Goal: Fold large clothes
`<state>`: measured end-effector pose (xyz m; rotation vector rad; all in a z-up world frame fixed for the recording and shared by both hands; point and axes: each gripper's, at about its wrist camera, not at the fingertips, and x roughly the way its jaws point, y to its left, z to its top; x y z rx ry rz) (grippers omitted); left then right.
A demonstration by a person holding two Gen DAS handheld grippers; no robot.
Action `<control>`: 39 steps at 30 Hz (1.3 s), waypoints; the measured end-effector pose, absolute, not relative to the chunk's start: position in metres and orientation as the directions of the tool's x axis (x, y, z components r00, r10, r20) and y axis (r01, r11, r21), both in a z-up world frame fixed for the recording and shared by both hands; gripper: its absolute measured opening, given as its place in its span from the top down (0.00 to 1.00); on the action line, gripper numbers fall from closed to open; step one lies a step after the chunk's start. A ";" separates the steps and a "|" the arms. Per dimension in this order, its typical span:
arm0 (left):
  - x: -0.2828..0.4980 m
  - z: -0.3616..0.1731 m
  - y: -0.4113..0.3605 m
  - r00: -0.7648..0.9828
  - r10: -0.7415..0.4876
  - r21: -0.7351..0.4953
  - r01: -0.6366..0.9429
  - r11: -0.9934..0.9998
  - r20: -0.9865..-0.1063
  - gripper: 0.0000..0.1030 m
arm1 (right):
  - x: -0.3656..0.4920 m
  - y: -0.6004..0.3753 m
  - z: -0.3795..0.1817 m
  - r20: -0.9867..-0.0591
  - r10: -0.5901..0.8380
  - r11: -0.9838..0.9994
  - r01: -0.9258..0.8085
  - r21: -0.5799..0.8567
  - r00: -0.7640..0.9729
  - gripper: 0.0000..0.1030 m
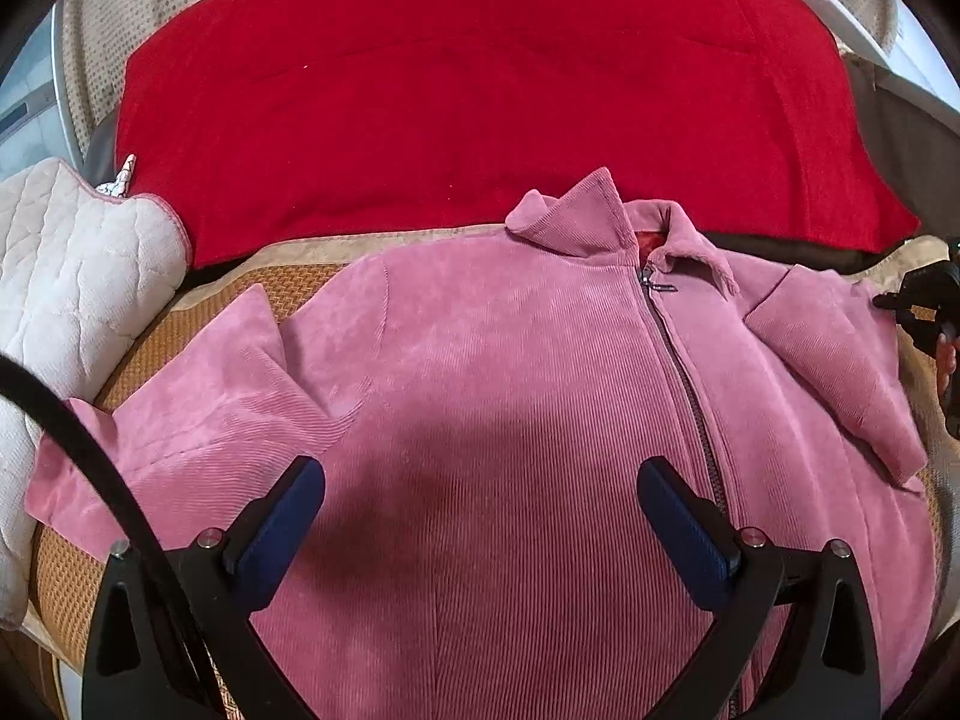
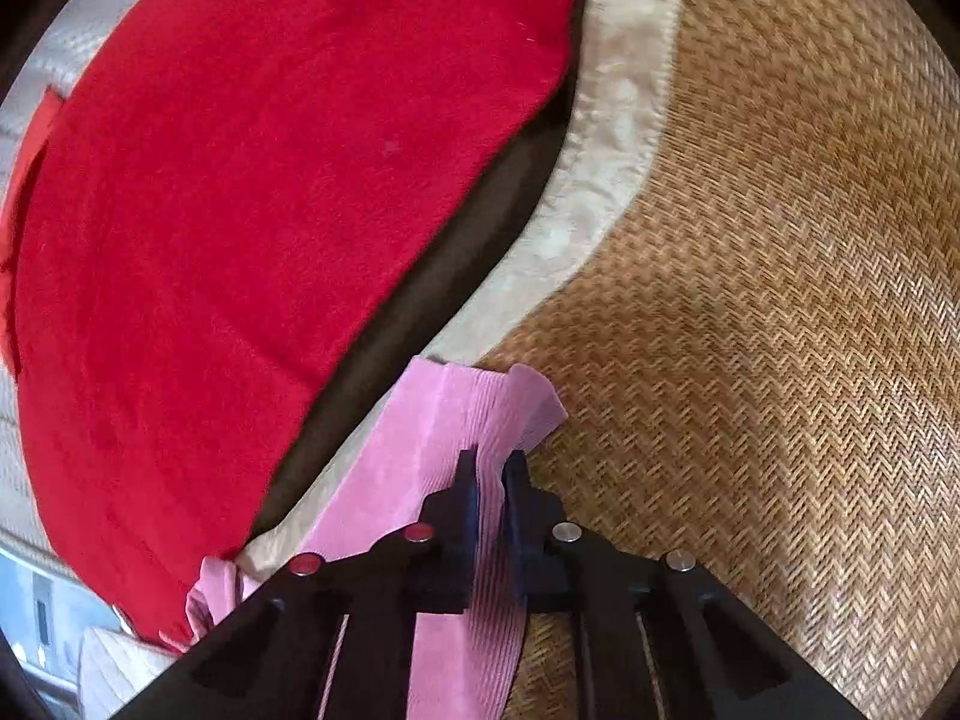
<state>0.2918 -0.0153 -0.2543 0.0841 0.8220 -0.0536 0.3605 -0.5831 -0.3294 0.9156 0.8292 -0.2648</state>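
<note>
Your right gripper clamps its fingers on the sleeve of the pink corduroy zip jacket spread on the woven rattan mat, likely to fold it inward, while your left gripper hovers spread wide above the jacket's front.

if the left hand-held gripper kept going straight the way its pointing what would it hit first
Most likely the pink corduroy jacket. The left hand-held gripper is open above the jacket's front panel, left of the zipper. Farther along the same line lies the red blanket. Depth is hard to judge through the fisheye.

No legible text — none anywhere
</note>
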 end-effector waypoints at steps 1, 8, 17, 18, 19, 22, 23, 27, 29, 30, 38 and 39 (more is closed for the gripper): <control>0.291 -0.254 -0.014 0.682 -0.015 0.051 0.078 0.996 -0.732 0.00 | 0.360 -0.579 -0.325 -0.713 0.149 0.604 0.508 0.614 0.685 0.94; 0.283 -0.243 -0.007 0.709 -0.014 0.044 0.064 0.997 -0.705 0.00 | 0.358 -0.521 -0.286 -0.580 0.360 0.590 0.303 0.748 0.731 0.95; 0.283 -0.234 0.010 0.736 -0.026 -0.008 0.028 1.000 -0.676 0.00 | 0.362 -0.412 -0.287 -0.585 0.556 0.627 0.164 0.761 0.591 0.94; 0.283 -0.233 0.012 0.735 -0.036 -0.025 0.026 0.999 -0.677 0.00 | 0.358 -0.395 -0.290 -0.596 0.570 0.638 0.153 0.755 0.566 0.94; 0.285 -0.232 0.014 0.734 -0.053 -0.051 0.025 0.998 -0.677 0.00 | 0.354 -0.382 -0.294 -0.601 0.586 0.640 0.145 0.755 0.543 0.94; 0.288 -0.232 0.018 0.728 -0.110 -0.127 0.031 0.991 -0.677 0.00 | 0.347 -0.355 -0.297 -0.595 0.638 0.624 0.125 0.771 0.488 0.94; 0.290 -0.232 0.017 0.721 -0.133 -0.152 0.039 0.988 -0.680 0.00 | 0.346 -0.342 -0.298 -0.609 0.641 0.640 0.114 0.760 0.468 0.92; 0.296 -0.233 0.007 0.685 -0.271 -0.279 0.103 0.955 -0.676 0.00 | 0.334 -0.328 -0.294 -0.638 0.636 0.668 0.105 0.737 0.434 0.90; 0.299 -0.236 -0.002 0.650 -0.343 -0.335 0.143 0.931 -0.678 0.00 | 0.327 -0.339 -0.289 -0.630 0.640 0.658 0.110 0.745 0.440 0.72; 0.302 -0.239 -0.007 0.623 -0.386 -0.372 0.160 0.914 -0.681 0.00 | 0.324 -0.346 -0.288 -0.613 0.651 0.641 0.108 0.760 0.449 0.60; 0.309 -0.258 -0.049 0.469 -0.520 -0.522 0.140 0.842 -0.714 0.00 | 0.289 -0.430 -0.259 -0.447 0.562 0.551 0.088 0.830 0.696 0.34; 0.309 -0.262 -0.055 0.451 -0.530 -0.538 0.123 0.834 -0.719 0.00 | 0.291 -0.437 -0.262 -0.486 0.522 0.577 0.129 0.806 0.702 0.39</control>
